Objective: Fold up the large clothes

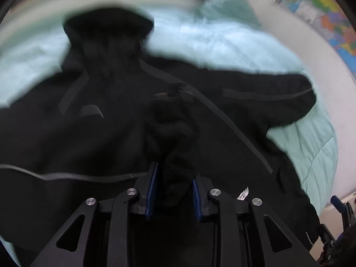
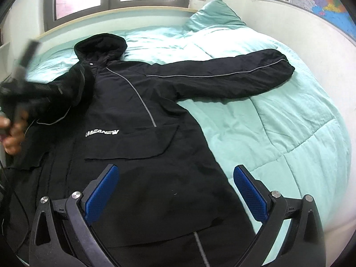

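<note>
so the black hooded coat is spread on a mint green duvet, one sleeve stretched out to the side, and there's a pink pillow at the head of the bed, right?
Nearly. The pillow is not pink: it is the same mint green as the duvet, as the right wrist view shows. The rest holds: the black hooded coat lies spread on the duvet with one sleeve stretched out to the side.

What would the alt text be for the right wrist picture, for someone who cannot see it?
A black hooded coat lies spread on a bed with a mint-green quilt, one sleeve stretched out to the right. The right gripper hovers open over the coat's lower part. At the left edge a blurred hand holds the other gripper by the coat's other sleeve.
</note>
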`<state>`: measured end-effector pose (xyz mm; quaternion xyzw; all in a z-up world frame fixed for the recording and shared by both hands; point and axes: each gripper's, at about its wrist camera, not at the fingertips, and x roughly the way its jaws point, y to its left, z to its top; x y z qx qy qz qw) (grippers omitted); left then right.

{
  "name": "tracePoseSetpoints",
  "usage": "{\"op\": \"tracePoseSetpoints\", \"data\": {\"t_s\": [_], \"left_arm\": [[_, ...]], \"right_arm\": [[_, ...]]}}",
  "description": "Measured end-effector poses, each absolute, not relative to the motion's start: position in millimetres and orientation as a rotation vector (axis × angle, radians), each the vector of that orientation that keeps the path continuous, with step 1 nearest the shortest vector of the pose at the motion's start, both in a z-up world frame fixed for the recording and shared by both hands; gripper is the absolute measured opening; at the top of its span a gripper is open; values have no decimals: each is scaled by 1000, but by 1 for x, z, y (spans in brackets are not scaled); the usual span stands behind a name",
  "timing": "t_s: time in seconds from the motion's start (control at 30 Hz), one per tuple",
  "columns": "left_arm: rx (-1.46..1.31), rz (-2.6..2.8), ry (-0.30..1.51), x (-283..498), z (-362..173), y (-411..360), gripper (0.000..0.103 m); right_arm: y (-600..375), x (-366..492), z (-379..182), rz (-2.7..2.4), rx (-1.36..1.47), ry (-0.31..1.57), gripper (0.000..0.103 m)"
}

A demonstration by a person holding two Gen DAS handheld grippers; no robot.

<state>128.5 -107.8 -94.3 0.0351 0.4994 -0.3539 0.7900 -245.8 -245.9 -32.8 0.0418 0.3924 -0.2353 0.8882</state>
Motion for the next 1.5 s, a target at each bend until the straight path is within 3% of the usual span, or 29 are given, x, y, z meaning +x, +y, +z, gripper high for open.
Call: {"op": "tracePoseSetpoints", "data": {"t_s": [0.2, 0.27, 0.33, 0.53, 0.67, 0.8, 0.83, 0.87, 0.97, 1.23, 1.37, 1.5], "left_arm": [[67, -791, 1030, 111, -84, -91, 31], [46, -830, 1011, 106, -72, -78, 38], [39, -852, 983, 103, -61, -67, 53], [-26, -737, 886, 113, -61, -20, 57], [-147, -736, 907, 128, -89, -1, 57], [-173, -741, 914, 131, -98, 3, 57], [-173, -740, 915, 132, -98, 2, 57], [-171, -737, 916, 132, -96, 2, 57], [-151, -709, 892, 129, -84, 6, 57], [-109, -582, 813, 146, -47, 25, 57], [-139, -466, 926, 176, -92, 31, 57], [-189, -456, 979, 190, -139, 38, 57]], "right_arm": [[-247, -208, -27, -347, 96, 864, 103], [-247, -181, -21, -250, 125, 890, 103], [-244, -150, -14, -157, 146, 900, 103], [-256, -60, -27, 67, 351, 960, 101], [-258, -20, -63, 38, 397, 1058, 82], [-251, 4, -98, 104, 507, 1136, 76], [-250, 9, -104, 114, 532, 1149, 70], [-247, 15, -110, 133, 553, 1161, 57], [-240, 17, -93, 112, 470, 1113, 39], [-285, 11, 0, -112, 188, 819, 35], [-314, 35, -34, -200, 161, 874, 35], [-338, 51, -111, -231, 242, 1014, 34]]}}
